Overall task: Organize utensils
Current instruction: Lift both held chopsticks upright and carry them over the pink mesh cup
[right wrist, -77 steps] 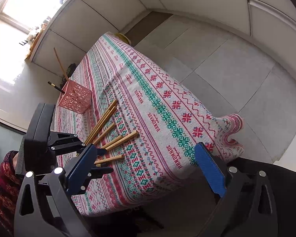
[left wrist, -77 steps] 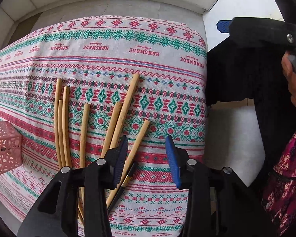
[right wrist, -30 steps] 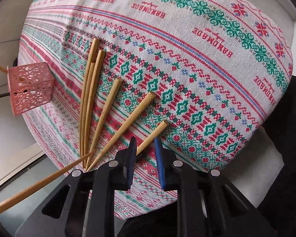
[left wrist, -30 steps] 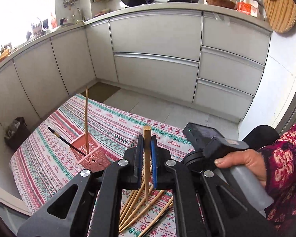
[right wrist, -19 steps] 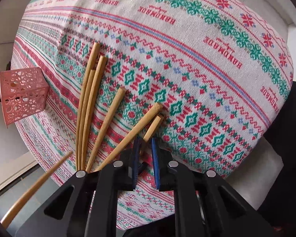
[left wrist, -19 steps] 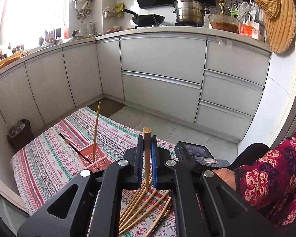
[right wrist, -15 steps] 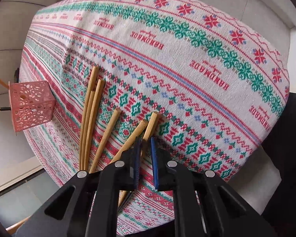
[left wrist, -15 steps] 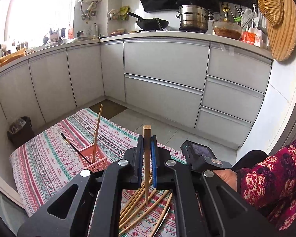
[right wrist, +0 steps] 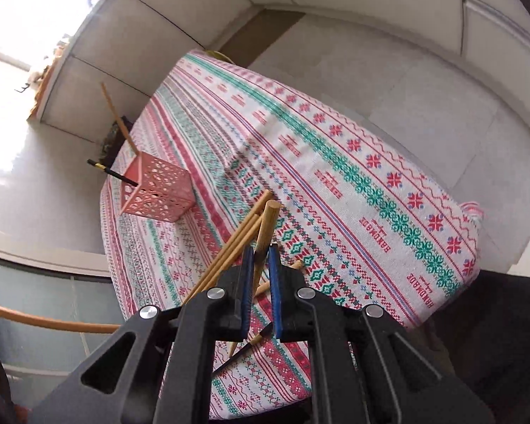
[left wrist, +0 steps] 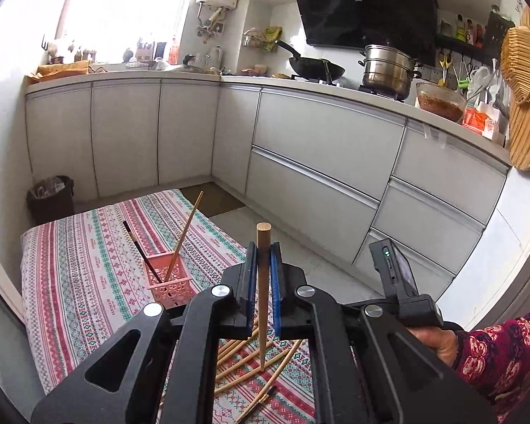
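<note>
Now: left hand-held gripper clenched on upright bamboo chopstick; right hand-held gripper grasping second chopstick.

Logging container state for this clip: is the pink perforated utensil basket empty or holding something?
Holding something: the pink perforated basket has one bamboo chopstick and one dark chopstick sticking out.

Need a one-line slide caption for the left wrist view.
Left tongs clamp one wooden chopstick upright above the patterned tablecloth, pink holder ahead.
</note>
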### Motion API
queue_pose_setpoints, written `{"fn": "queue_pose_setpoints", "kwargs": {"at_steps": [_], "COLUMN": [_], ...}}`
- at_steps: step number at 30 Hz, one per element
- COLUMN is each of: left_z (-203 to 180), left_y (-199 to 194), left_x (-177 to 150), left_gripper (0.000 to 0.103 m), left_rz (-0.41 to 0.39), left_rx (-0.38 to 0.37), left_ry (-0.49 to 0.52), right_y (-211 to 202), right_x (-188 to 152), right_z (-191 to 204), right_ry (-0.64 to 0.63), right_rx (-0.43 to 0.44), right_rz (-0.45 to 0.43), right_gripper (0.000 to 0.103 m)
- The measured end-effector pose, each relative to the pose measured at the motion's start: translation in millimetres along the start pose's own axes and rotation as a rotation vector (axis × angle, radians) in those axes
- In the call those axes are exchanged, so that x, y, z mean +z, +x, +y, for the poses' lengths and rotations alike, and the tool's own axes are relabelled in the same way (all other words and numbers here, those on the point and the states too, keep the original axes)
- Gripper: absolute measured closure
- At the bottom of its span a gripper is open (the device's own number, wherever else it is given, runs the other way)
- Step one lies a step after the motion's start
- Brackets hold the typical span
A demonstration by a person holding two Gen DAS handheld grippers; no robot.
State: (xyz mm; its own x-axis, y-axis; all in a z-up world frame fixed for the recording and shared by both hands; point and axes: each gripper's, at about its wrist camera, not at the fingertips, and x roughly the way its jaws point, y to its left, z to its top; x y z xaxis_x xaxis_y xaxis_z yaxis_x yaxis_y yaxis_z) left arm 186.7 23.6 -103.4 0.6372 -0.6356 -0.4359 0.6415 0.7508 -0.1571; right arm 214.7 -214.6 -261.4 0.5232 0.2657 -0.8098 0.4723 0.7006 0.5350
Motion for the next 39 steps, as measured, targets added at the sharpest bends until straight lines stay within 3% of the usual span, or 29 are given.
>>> {"fn": "queue_pose_setpoints", "kwargs": {"at_steps": [11, 20, 28, 30, 33, 38, 39], "left_z": [0.0, 7.5, 28.9, 34.2, 35.9, 31.3, 30.3], "left_y": [-16.6, -12.2, 7.2, 9.9, 8.3, 6.1, 6.2], "left_x": [16.1, 35.9, 74.0, 83.0, 89.6, 82.8, 80.1], "left_gripper": [0.096, 0.096, 0.096, 0.096, 0.096, 0.096, 0.096], "left_rz": [-0.015, -0.029, -0.080, -0.097, -0.122, -0.116, -0.113], "left_rx": [0.113, 0.192, 0.269, 0.278, 0.276, 0.249, 0.243], "left_ry": [-0.068, -0.102, -0.118, -0.127, -0.124, -0.117, -0.117], "right_y": [-74.6, -114.0, -129.9, -126.4, -105.8, -21.1, -4.2], "right_x": [-9.8, 4.3, 31.0, 37.4, 49.2, 77.3, 83.4], "right_z": [54.9, 73.7, 81.8, 79.7, 59.5, -30.8, -48.4], "right_ry": [-0.275, -0.327, -0.333, -0.316, -0.220, 0.083, 0.129], "right_rx": [0.101, 0.140, 0.152, 0.159, 0.178, 0.077, 0.045], "right_rz": [-0.183, -0.261, -0.319, -0.304, -0.211, 0.021, 0.062], "right_gripper": [0.095, 0.095, 0.095, 0.095, 0.095, 0.089, 0.084]}}
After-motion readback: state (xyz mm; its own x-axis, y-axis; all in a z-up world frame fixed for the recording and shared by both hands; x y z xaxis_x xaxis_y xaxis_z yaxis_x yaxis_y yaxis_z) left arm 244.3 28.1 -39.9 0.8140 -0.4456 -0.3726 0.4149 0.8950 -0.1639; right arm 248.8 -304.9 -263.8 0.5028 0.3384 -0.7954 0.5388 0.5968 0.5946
